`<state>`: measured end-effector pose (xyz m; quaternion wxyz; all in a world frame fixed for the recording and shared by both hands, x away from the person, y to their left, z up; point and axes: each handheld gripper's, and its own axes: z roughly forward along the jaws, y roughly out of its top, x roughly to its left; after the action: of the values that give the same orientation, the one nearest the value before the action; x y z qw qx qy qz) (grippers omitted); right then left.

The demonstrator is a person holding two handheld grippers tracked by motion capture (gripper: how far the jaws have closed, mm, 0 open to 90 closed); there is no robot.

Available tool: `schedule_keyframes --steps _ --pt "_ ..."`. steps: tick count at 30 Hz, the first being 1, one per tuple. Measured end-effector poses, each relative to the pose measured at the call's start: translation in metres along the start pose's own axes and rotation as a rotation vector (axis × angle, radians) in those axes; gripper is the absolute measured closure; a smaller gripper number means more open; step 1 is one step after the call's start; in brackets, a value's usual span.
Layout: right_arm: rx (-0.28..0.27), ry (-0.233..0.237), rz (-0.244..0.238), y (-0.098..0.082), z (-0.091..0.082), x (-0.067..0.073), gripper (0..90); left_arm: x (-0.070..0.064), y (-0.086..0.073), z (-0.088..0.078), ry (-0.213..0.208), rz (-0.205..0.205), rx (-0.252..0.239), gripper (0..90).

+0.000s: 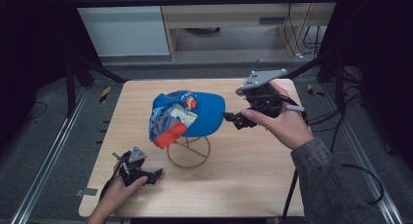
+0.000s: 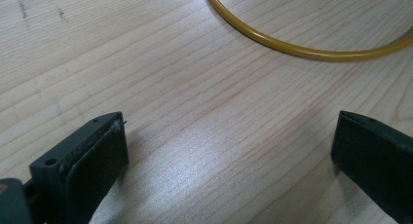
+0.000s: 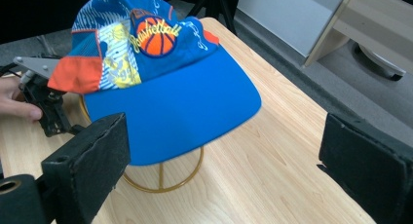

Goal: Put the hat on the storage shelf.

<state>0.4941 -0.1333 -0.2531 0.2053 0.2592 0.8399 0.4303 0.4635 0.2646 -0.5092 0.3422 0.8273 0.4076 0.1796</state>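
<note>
On the pale wooden table (image 1: pixel 253 185), a blue baseball cap with a basketball patch (image 1: pixel 187 114) sits on a thin gold wire stand (image 1: pixel 189 153).

The right gripper (image 1: pixel 234 118) hovers at the cap's brim edge with its fingers (image 3: pixel 92 160) spread wide and nothing between them; the left gripper (image 1: pixel 155 175) rests low near the stand's ring base, fingers (image 2: pixel 92 156) also parted and empty. The stand looks light (just a ring and a slim stem), so I judge that a sideways nudge on the brim could tip it or slide the cap off crooked. The tabletop has a light grain; around it lie dim grey floor, black frame posts, loose cables and a pale cabinet (image 1: pixel 243 19) behind.
</note>
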Motion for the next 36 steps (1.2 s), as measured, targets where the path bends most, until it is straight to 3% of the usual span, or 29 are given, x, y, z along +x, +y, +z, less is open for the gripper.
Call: schedule_keyframes --steps 14,36 --pt "-0.014 -0.012 0.03 -0.019 -0.008 -0.004 4.3 0.0 0.0 0.0 0.0 -0.001 0.0 0.0" --pt "-0.003 -0.045 0.109 -0.069 -0.016 -0.01 4.4 0.0 0.0 0.0 0.001 -0.002 0.002 0.0"
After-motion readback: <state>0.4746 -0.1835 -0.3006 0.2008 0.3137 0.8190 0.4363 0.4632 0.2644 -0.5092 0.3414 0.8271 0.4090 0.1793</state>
